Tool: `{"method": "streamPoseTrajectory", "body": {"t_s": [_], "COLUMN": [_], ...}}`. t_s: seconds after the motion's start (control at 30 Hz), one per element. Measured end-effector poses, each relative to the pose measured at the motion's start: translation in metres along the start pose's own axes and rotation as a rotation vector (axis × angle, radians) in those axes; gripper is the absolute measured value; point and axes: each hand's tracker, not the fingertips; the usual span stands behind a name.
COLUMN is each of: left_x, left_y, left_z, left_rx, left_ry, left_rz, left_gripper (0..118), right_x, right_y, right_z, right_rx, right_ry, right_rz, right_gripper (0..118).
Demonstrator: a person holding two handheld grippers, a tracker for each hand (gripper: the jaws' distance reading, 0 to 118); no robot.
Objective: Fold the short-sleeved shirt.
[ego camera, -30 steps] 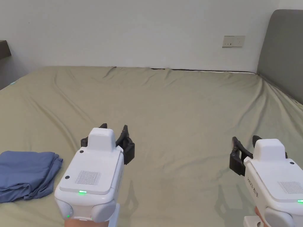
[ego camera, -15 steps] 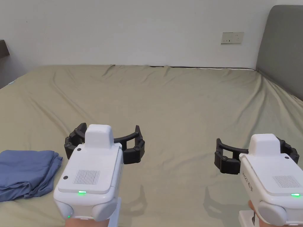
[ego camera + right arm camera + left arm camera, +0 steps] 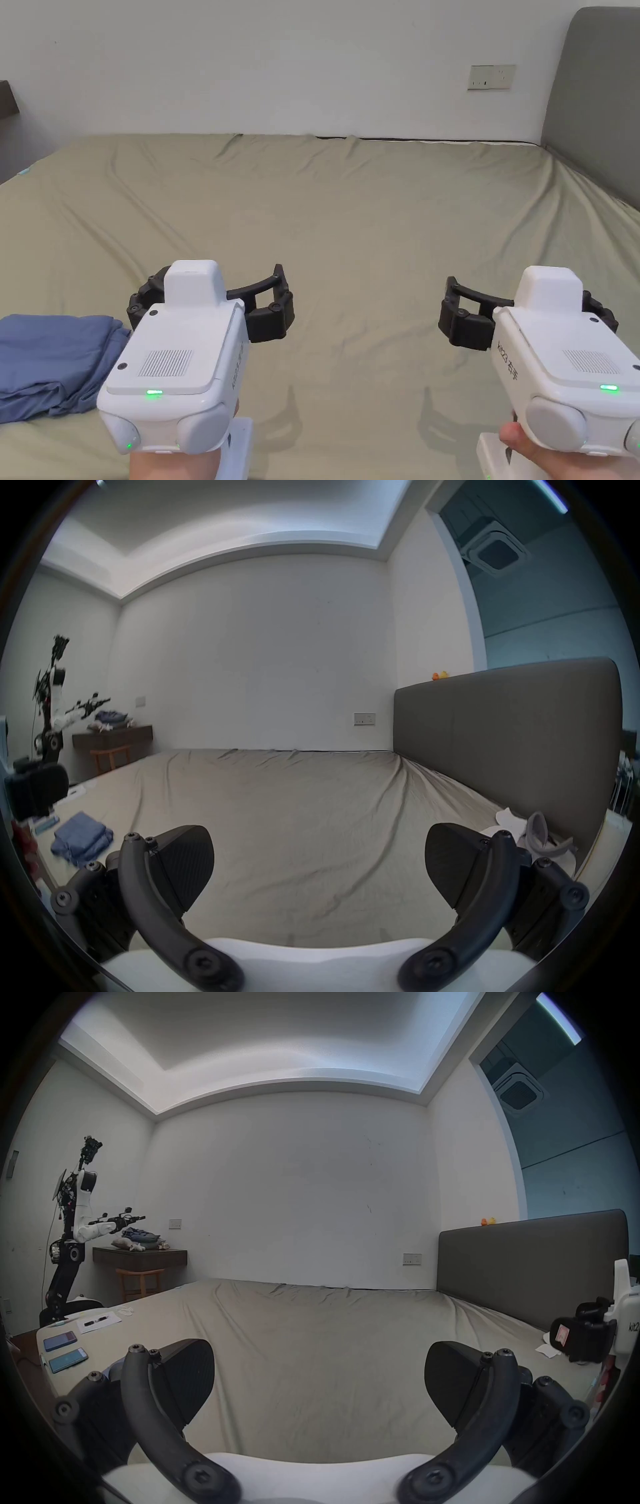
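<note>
A blue shirt lies folded in a small stack at the near left of the olive bed sheet; the right gripper view shows the same shirt at its lower left. My left gripper hovers just right of the shirt, open, jaws wide apart with nothing between them. In its own view the left gripper frames bare sheet. My right gripper is held over the near right of the bed, open and empty; the right gripper also frames bare sheet.
A grey headboard bounds the bed on the right, a white wall with a socket behind. Two phones and papers lie at the bed's left edge. A robot arm and wooden shelf stand in the far left corner.
Both grippers went from nearly shut to wide open. The left one drifted slightly left toward the shirt, and the right one moved a little left and up.
</note>
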Motion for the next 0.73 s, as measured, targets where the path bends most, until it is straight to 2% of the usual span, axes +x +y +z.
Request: {"method": "streamPoseTrajectory", "body": {"t_s": [0.1,0.13,0.23,0.3,0.37,0.5,0.6,0.73], "left_x": [0.0006,0.0002,-0.0012,-0.0016,-0.0011,0.0007,0.0029,0.0057], "left_y": [-0.001,-0.0019,-0.0022,-0.0019,-0.002,-0.0028,-0.0037,-0.0036], "left_z": [-0.0012,-0.0013,-0.0022,-0.0021,-0.0024,-0.0015,0.0,0.0005], "left_rx": [-0.002,-0.002,-0.015,-0.016,-0.014,-0.013,-0.008,-0.002], "left_ry": [0.025,0.027,0.024,0.025,0.024,0.014,-0.001,-0.009], "left_rz": [-0.031,-0.032,-0.019,-0.016,-0.018,-0.028,-0.04,-0.043], "left_gripper": [118,118,118,118,118,118,118,118], "right_x": [0.002,0.0021,0.0021,0.0038,0.0037,-0.0003,-0.0035,-0.0018], "right_y": [0.0033,0.0032,0.0065,0.0079,0.0081,0.009,0.0084,0.0025], "right_z": [-0.0022,-0.0027,-0.0047,-0.0034,-0.0052,-0.0044,-0.0089,-0.0094], "right_rx": [-0.063,-0.079,-0.076,-0.017,-0.046,-0.02,-0.054,-0.043], "right_ry": [-0.047,-0.052,-0.003,-0.043,-0.018,-0.033,-0.062,-0.052], "right_rz": [-0.097,-0.106,-0.01,0.01,-0.004,0.058,0.064,0.073], "right_gripper": [118,118,118,118,118,118,118,118]}}
